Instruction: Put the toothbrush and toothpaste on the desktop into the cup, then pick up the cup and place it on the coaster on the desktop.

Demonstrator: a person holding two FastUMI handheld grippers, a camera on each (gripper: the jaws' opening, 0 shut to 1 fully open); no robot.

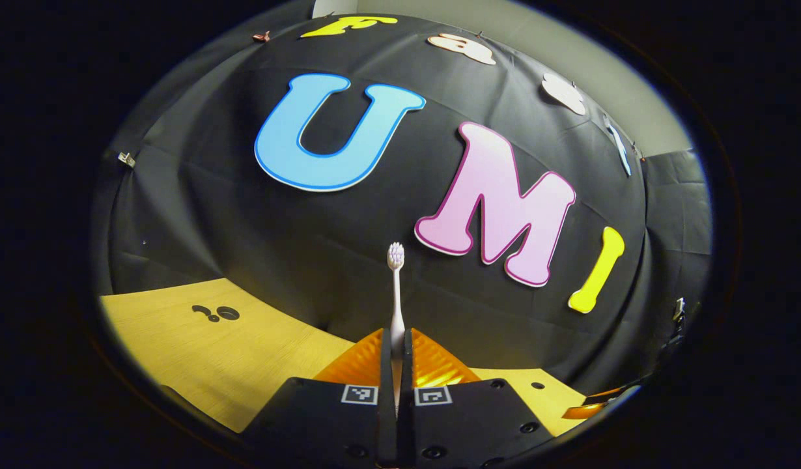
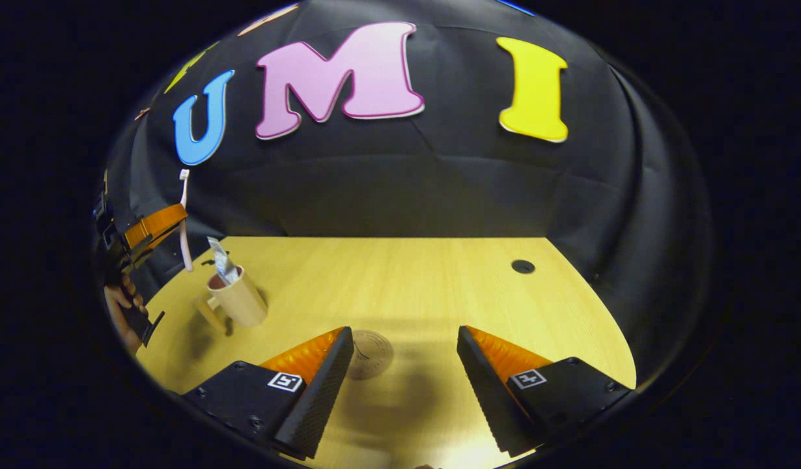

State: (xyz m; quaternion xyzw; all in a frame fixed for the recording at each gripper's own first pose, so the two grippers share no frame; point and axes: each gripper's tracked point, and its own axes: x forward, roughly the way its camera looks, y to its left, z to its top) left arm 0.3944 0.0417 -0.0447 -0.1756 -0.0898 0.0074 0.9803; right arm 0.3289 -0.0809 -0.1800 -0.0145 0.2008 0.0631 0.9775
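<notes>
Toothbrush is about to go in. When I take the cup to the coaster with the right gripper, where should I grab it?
Probably grip the cup across its body, low down, coming from the bare side facing the right gripper. Its handle sticks out on the far side, and the toothpaste juts above the rim, so a top approach looks crowded. The coaster lies near the open fingers.

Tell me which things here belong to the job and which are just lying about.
Job:
- toothbrush, clamped upright in the left gripper
- toothpaste, standing in the cup
- cup
- coaster, flat on the desk between the open fingers of the right gripper

Lying about:
- desk itself, with a cable hole
</notes>
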